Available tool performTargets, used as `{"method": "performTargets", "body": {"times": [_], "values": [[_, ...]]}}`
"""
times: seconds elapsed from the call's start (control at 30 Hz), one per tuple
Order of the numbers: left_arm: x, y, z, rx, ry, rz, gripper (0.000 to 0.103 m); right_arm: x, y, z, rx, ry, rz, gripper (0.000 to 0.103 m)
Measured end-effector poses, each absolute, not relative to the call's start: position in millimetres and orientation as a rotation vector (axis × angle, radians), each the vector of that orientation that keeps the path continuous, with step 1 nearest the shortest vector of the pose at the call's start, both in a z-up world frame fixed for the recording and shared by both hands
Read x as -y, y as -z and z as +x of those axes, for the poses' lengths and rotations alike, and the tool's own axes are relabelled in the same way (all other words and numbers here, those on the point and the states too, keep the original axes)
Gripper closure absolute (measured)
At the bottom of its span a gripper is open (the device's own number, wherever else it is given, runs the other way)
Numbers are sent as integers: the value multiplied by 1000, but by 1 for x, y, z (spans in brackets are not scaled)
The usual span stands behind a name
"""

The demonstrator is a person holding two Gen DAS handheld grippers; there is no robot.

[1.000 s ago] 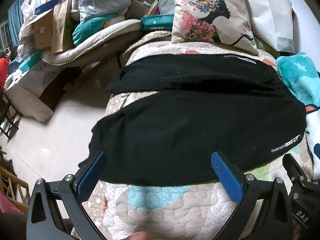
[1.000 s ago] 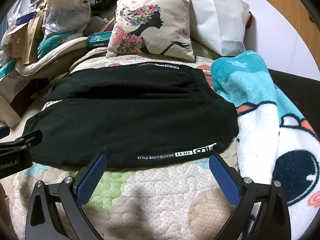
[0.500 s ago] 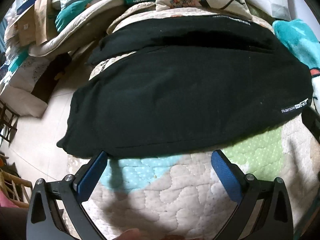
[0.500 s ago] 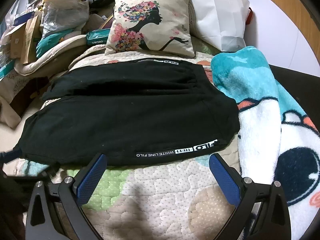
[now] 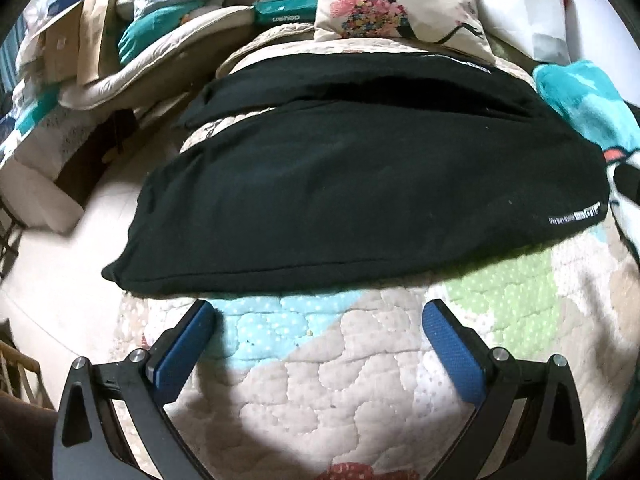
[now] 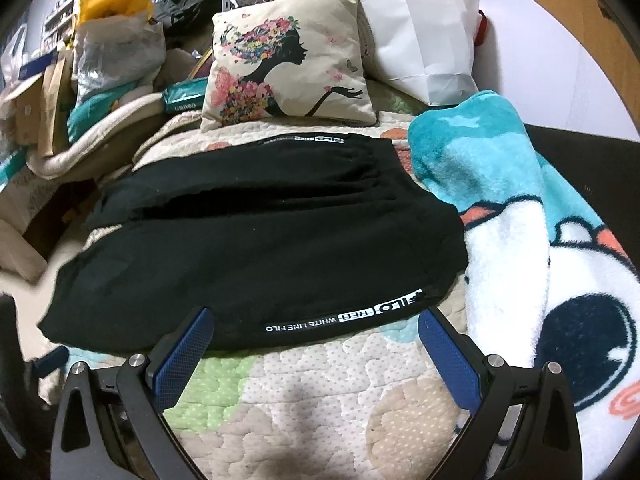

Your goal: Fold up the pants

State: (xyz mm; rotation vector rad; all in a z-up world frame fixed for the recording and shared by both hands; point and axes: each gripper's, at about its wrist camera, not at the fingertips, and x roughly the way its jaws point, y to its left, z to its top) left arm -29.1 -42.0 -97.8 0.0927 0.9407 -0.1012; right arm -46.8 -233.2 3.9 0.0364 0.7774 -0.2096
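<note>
Black pants (image 5: 360, 184) lie spread flat across quilt (image 5: 340, 380), legs toward bed edge. Your left gripper (image 5: 318, 312) hovers just short of near hem, jaws apart, empty. Your right gripper (image 6: 316, 322) straddles printed hem, jaws apart.

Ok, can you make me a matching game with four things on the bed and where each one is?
Things:
1. black pants
2. flower-lady pillow
3. teal blanket
4. white paper bag

Places:
A. bunched along the bed's right side
B. spread flat on the quilt
C. behind the blanket, by the wall
D. propped up behind the pants

Pairs: 1-B, 2-D, 3-A, 4-C
</note>
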Motion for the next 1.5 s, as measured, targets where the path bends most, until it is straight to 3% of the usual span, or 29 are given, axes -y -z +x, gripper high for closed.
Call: {"method": "performTargets", "body": {"times": [0.1, 0.17, 0.23, 0.43, 0.6, 0.8, 1.03, 1.3, 1.5], "values": [[44, 90, -29, -961, 118, 158, 1, 236, -11, -53, -755, 182, 68, 0], [44, 79, -32, -979, 147, 176, 18, 237, -14, -54, -753, 148, 98, 0], [38, 62, -34, -973, 173, 152, 24, 237, -18, -55, -756, 104, 127, 0], [6, -6, -1, -855, 131, 73, 24, 242, -47, -55, -737, 57, 142, 0], [-15, -27, 72, -842, 126, 71, 24, 259, -80, -41, -761, 26, 149, 0], [-52, -6, 156, -883, 116, 25, 24, 276, -89, 31, -889, -24, 47, 0], [-94, 39, 255, -990, 136, -151, 24, 298, -59, 157, -1004, -151, -1, 0], [-76, 68, 340, -1017, 223, -79, 24, 286, -17, 267, -1068, -240, -150, 4], [-52, 88, 362, -1046, 338, 24, 23, 273, 17, 310, -1131, -339, -204, 9]]}}
